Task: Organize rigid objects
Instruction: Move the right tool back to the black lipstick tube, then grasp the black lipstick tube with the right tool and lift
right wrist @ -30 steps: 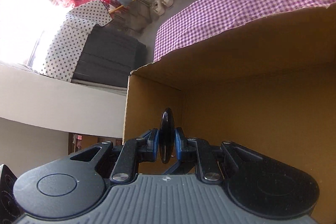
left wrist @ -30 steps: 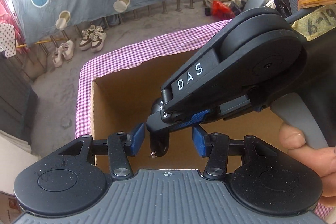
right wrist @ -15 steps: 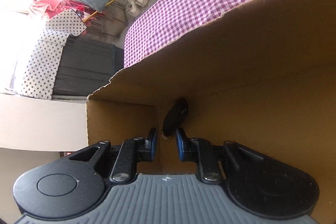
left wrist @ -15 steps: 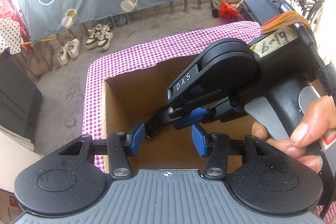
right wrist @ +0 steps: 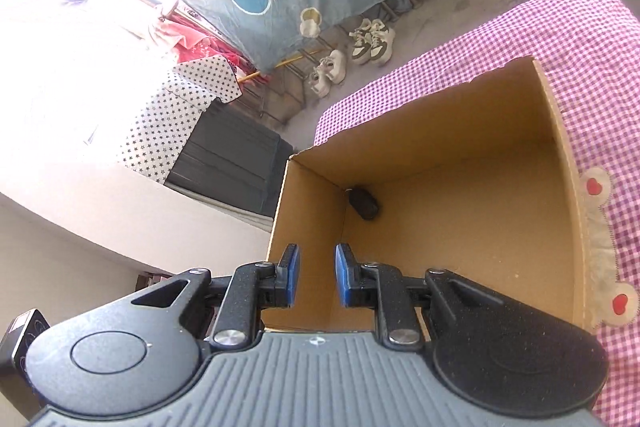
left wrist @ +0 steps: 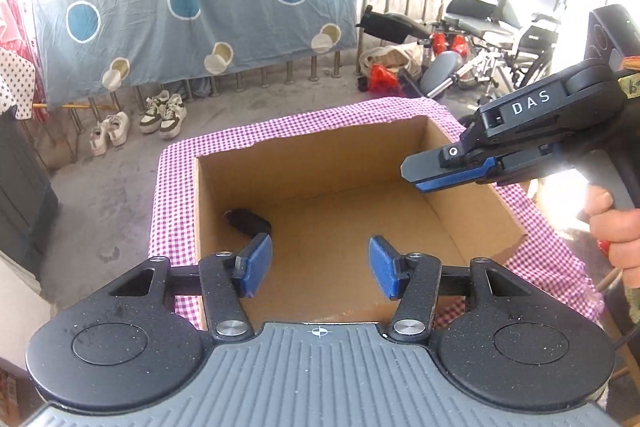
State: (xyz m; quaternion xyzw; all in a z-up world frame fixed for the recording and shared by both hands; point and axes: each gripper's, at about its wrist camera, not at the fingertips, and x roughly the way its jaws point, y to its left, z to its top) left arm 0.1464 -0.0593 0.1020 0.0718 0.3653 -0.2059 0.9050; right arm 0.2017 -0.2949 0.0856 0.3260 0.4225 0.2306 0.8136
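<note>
An open cardboard box [left wrist: 312,147] [right wrist: 560,163] stands on a purple checked cloth [left wrist: 172,195] [right wrist: 592,39]. A small black object [left wrist: 248,221] [right wrist: 363,203] lies on the box floor in its far left corner. My left gripper [left wrist: 316,265] is open and empty above the box's near edge. My right gripper [right wrist: 316,275] is open and empty above the box; in the left wrist view it [left wrist: 424,173] hovers over the box's right wall, held by a hand.
The cloth-covered table ends just beyond the box, with concrete floor below. Shoes [left wrist: 160,111] sit by a railing hung with a blue sheet [left wrist: 192,3]. A wheelchair [left wrist: 500,27] and clutter stand at the back right. A dark cabinet [right wrist: 232,167] stands at the left.
My right gripper opened and let the black object drop into the box corner, then rose up and back out of the box. My left gripper drew back too.
</note>
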